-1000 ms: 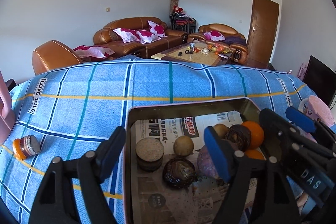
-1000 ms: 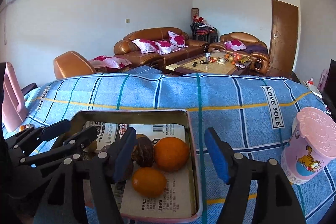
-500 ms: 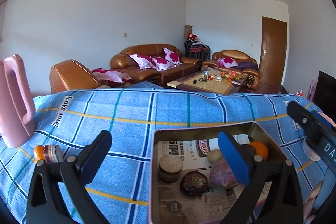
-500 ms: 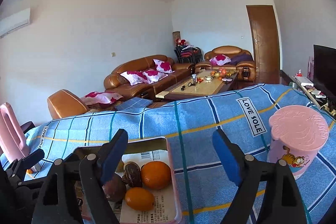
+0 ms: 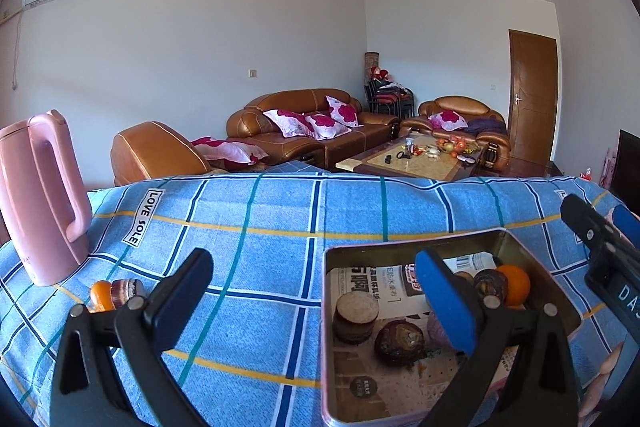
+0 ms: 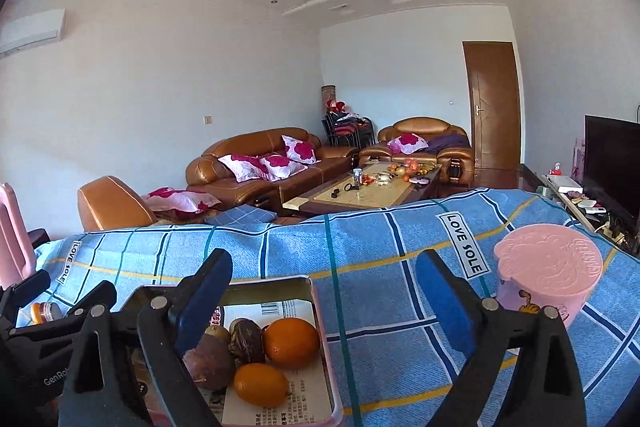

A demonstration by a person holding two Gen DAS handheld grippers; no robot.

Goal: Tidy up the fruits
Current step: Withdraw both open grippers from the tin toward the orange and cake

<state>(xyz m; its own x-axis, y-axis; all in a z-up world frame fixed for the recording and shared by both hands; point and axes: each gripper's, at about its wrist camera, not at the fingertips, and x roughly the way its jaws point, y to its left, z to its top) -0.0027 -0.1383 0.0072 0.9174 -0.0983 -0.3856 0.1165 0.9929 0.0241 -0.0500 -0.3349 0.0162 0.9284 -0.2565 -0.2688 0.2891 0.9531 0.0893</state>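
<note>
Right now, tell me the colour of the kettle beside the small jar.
Pink; the kettle shows best in the left wrist view.

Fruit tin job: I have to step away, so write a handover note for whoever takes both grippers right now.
Left gripper: open, empty, above the tin's left edge.
Right gripper: open, empty, over the tin's right rim.
Tin, newspaper-lined: two oranges, a purple fruit, dark brown fruits and round pieces already inside.
Left: a small orange-capped jar lies on the cloth by the pink kettle; whether it belongs is unclear.
</note>
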